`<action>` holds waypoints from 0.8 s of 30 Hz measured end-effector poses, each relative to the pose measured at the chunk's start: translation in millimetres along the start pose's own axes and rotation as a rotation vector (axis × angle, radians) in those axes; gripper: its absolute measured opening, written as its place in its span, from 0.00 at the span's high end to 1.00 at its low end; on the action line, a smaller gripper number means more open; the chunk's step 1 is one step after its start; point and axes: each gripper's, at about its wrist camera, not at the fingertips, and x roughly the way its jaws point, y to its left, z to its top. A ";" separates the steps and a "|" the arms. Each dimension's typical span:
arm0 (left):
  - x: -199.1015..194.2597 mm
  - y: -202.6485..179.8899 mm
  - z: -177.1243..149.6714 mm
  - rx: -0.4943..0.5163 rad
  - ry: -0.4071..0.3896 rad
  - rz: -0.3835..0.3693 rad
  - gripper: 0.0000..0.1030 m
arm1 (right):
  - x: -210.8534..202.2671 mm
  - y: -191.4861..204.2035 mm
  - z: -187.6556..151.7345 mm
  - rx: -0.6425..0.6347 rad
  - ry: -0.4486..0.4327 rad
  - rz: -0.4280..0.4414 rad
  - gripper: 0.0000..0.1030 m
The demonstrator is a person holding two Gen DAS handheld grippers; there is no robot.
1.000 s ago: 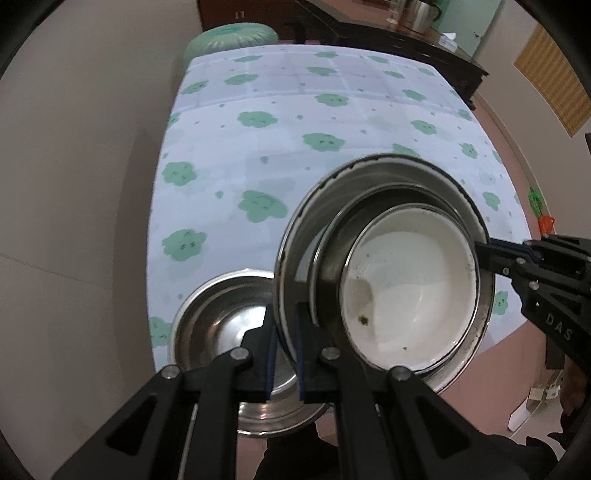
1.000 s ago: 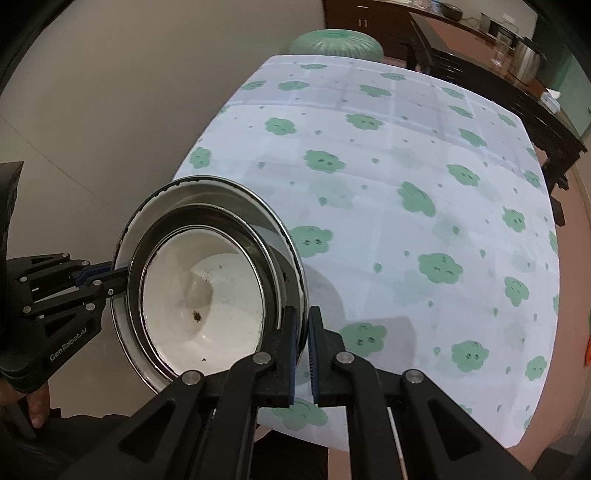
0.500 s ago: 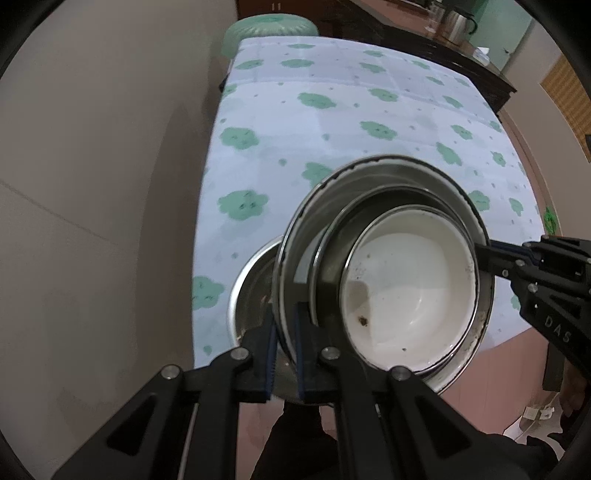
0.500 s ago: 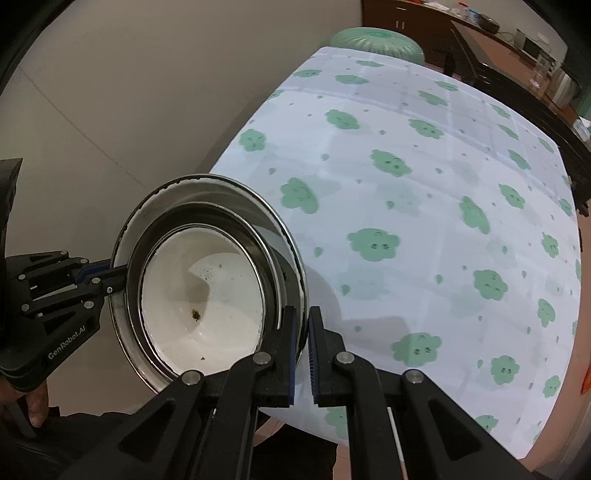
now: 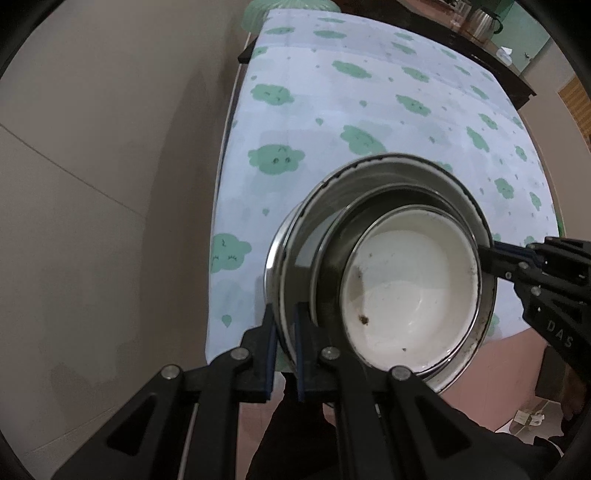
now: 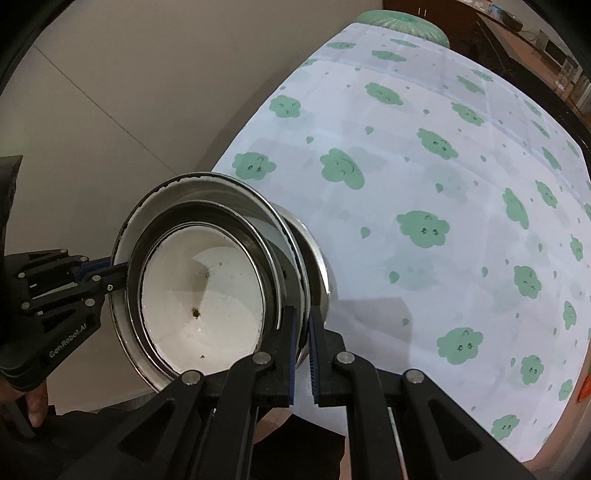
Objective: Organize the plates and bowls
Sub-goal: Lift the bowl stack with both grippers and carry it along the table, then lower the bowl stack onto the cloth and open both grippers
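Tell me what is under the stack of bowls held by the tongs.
Another steel bowl sits just beneath the stack of bowls, on the cloud-print tablecloth. Only its outer side shows; its inside is covered.

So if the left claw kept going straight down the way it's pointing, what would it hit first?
Probably the steel bowl on the table, its rim showing just under the nested stack that the left claw grips. Depth is unclear; the cloud-print tablecloth lies below that.

I see a surface [image 5: 388, 122] under a white cloth with green cloud faces, green stool [image 6: 402, 18] at its far end, dark sideboard [image 5: 491, 55] with a kettle [image 5: 484, 18] beyond.
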 end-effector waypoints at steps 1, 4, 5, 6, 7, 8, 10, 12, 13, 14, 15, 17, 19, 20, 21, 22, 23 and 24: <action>2.7 0.5 -0.5 -0.002 0.004 0.003 0.97 | 2.9 0.7 0.2 -0.001 0.006 0.001 0.93; 9.3 1.9 -1.1 -0.007 0.014 0.006 0.97 | 11.1 1.8 0.5 -0.001 0.024 0.005 0.93; 11.4 2.5 -1.3 -0.009 0.019 0.006 0.97 | 13.2 1.7 0.7 -0.002 0.028 0.006 0.93; 13.6 2.9 -1.2 -0.009 0.022 0.007 0.97 | 14.9 1.7 0.7 -0.001 0.032 0.008 0.93; 16.0 2.6 -0.2 -0.010 0.026 0.006 0.97 | 16.7 1.4 0.8 -0.001 0.036 0.009 0.93; 18.0 2.6 -0.2 -0.011 0.031 0.005 0.97 | 18.8 1.4 1.0 -0.002 0.041 0.009 0.93; 22.2 1.9 -0.6 -0.009 0.039 0.007 0.97 | 22.1 0.9 1.7 -0.006 0.048 0.006 0.93; 25.1 1.0 -0.3 -0.006 0.044 0.005 0.97 | 24.8 -0.4 3.0 -0.006 0.054 0.006 0.93; 27.0 0.7 0.0 -0.005 0.049 0.005 0.97 | 26.1 -1.1 4.0 -0.007 0.056 0.002 0.93; 28.6 1.0 0.4 -0.007 0.052 0.004 0.97 | 27.6 -1.5 4.9 -0.007 0.059 0.001 0.93; 31.0 1.4 1.0 -0.010 0.058 -0.001 0.97 | 28.8 -2.0 5.6 -0.006 0.061 0.002 0.93; 35.4 2.7 1.4 -0.015 0.070 -0.008 0.97 | 32.0 -2.2 6.5 -0.009 0.071 0.000 0.93; 37.5 2.3 1.7 -0.011 0.070 -0.006 0.97 | 34.5 -2.5 6.3 -0.009 0.076 -0.001 0.93; 37.4 1.8 2.0 -0.009 0.070 -0.005 0.97 | 34.7 -2.8 6.5 -0.010 0.075 0.000 0.93; 37.6 1.8 2.6 -0.008 0.071 -0.005 0.97 | 35.1 -3.0 6.9 -0.009 0.076 0.001 0.93; 37.8 1.7 2.5 -0.008 0.070 -0.006 0.97 | 35.3 -2.9 7.3 -0.011 0.076 0.000 0.93; 37.7 2.0 2.9 -0.009 0.069 -0.009 0.97 | 35.1 -3.4 7.3 -0.012 0.075 -0.002 0.93; 38.1 2.2 3.5 -0.009 0.069 -0.012 0.97 | 35.5 -3.8 7.5 -0.011 0.075 -0.003 0.93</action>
